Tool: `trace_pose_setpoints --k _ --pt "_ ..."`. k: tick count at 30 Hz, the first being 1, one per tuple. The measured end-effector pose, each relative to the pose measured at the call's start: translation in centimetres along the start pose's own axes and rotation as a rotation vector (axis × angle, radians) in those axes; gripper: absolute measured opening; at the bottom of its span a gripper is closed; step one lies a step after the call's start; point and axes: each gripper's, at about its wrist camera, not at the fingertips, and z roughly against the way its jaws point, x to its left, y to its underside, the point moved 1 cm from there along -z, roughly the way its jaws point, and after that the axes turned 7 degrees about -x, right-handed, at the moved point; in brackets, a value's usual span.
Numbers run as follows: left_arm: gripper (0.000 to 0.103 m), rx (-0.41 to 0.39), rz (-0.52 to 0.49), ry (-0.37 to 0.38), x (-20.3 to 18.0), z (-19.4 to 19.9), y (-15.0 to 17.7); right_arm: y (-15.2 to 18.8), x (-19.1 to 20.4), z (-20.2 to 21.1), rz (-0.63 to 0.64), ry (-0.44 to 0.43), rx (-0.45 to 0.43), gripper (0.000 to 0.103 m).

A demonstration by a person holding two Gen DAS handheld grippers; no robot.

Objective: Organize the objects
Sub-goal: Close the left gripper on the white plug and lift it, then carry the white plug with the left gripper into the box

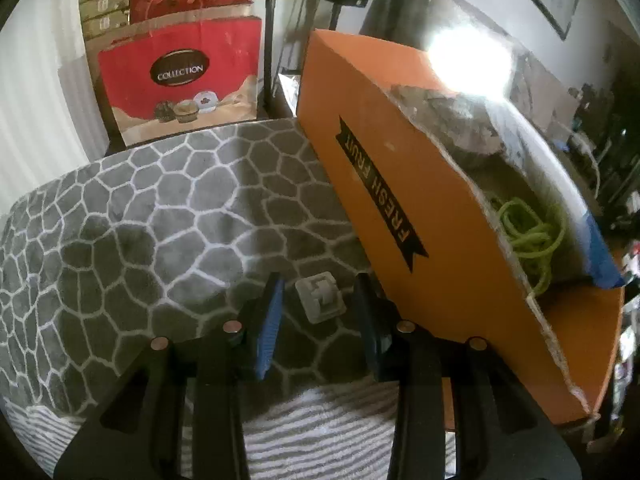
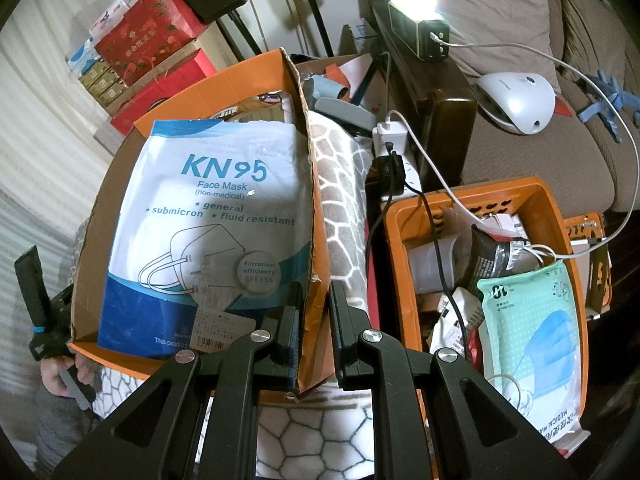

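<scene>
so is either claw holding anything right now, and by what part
The right claw straddles the orange box's near side wall; contact unclear. The left claw is open around a small white block, not gripping.
</scene>
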Motion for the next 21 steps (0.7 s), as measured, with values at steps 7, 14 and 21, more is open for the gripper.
trace_pose_setpoints --k 7,14,21 --pt "0.020 -0.011 -0.018 -0.019 -0.5 -0.6 0.8 0.0 0.0 0.0 -0.002 -0.002 -0.001 0.012" --pt "0.014 -0.051 0.001 -0.007 0.0 0.6 0.4 0.0 0.0 0.0 -0.001 -0.001 0.000 0.012" --pt "0.014 -0.105 0.017 0.031 0.6 3.6 -1.9 0.0 0.1 0.0 -0.001 -0.001 0.000 0.012"
